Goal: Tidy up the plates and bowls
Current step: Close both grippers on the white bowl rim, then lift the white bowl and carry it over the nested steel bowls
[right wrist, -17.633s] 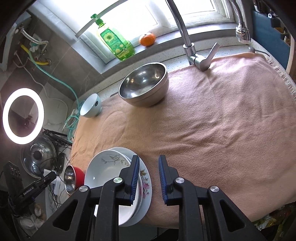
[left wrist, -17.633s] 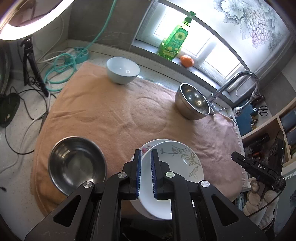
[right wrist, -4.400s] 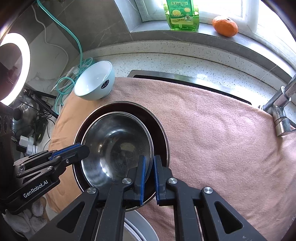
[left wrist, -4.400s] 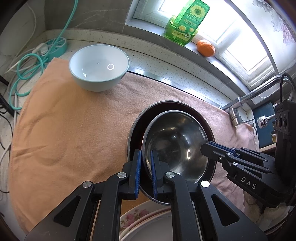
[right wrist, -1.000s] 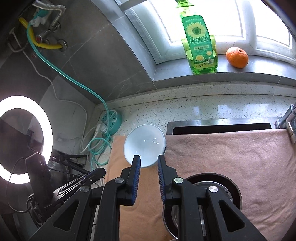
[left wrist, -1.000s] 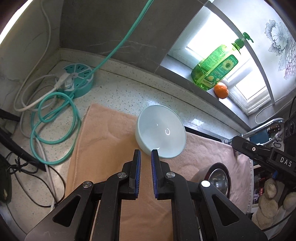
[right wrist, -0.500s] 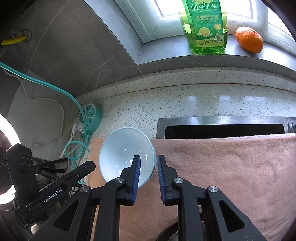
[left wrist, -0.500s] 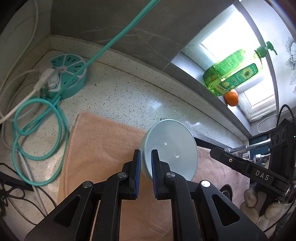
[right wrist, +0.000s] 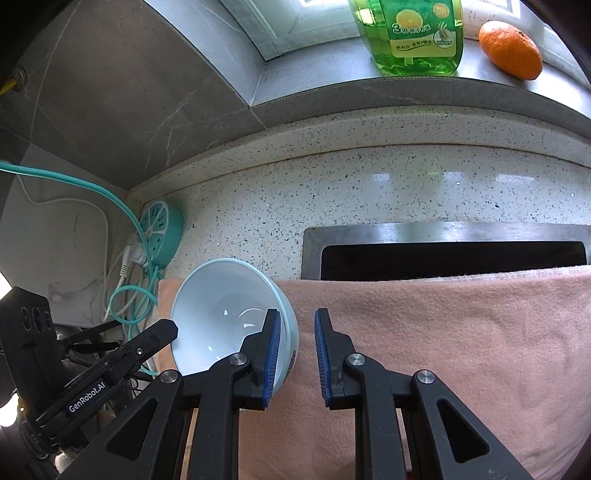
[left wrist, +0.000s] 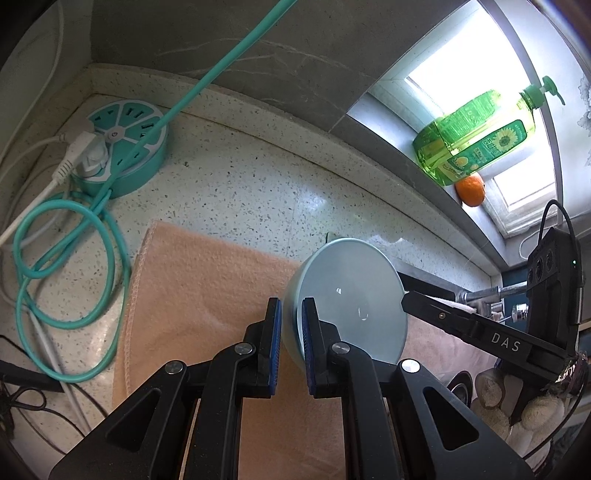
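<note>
While clamping the rim of the pale blue bowl [left wrist: 351, 295] in the shut left gripper [left wrist: 291, 317], straddles the opposite rim with the slightly open right gripper [right wrist: 297, 332], not pressing, probably for a steady lift off the towel [right wrist: 443, 332] corner.

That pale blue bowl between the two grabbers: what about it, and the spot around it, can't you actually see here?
- Pale blue bowl, left wrist view: its base is hidden by the left gripper.
- Right wrist view: the bowl's near rim is covered by the right gripper, so contact there is unclear.
- Steel bowl: only a sliver shows behind the gripper body.
- Soap bottle: its top is cut off by the frame's edge.
</note>
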`<state>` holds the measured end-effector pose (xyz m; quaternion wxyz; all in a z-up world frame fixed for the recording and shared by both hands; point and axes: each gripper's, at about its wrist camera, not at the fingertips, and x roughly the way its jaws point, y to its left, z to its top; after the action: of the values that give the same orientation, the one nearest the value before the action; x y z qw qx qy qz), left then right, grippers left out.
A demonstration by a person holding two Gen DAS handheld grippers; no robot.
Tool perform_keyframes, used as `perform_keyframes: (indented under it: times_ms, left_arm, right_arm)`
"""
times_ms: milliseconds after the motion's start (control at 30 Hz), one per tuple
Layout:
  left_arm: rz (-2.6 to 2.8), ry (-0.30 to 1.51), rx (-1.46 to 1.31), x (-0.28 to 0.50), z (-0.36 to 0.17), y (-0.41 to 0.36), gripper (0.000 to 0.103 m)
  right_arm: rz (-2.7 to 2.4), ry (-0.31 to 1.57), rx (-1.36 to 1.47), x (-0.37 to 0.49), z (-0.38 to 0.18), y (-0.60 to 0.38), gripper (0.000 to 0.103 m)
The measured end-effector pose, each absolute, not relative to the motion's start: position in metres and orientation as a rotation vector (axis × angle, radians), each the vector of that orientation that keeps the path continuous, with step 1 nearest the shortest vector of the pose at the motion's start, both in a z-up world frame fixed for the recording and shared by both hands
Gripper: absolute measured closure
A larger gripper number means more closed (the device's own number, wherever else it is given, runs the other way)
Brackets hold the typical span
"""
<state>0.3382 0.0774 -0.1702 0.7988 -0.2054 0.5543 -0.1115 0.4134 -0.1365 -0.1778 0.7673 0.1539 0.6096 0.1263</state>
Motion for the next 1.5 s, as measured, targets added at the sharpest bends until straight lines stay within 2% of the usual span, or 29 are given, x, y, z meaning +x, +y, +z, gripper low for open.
perform_keyframes:
  times_ms: [500, 800, 1133, 1500]
  left_arm:
    - [-0.231, 1.182, -0.416, 0.340, -0.176, 0.072, 0.094]
    - [-0.239, 1.181, -0.414, 0.341, -0.177, 0.070, 0.096]
    - [-0.243, 1.176, -0.420, 0.335, -0.173, 0.073, 0.096]
    - [-0.261, 1.126, -0.410, 0.311, -0.142, 0.072, 0.096]
  right_arm:
    - [0.285, 1.336, 0.292, 0.410, -0.185, -0.129, 0.087]
    - [0.296, 1.341, 0.281, 0.409, -0.187, -0.122, 0.098]
    - [0.304, 1.333, 0.268, 0.405, -0.178, -0.121, 0.098]
    - [0.326, 1.315, 0.301, 0.386, -0.151, -0.132, 0.098]
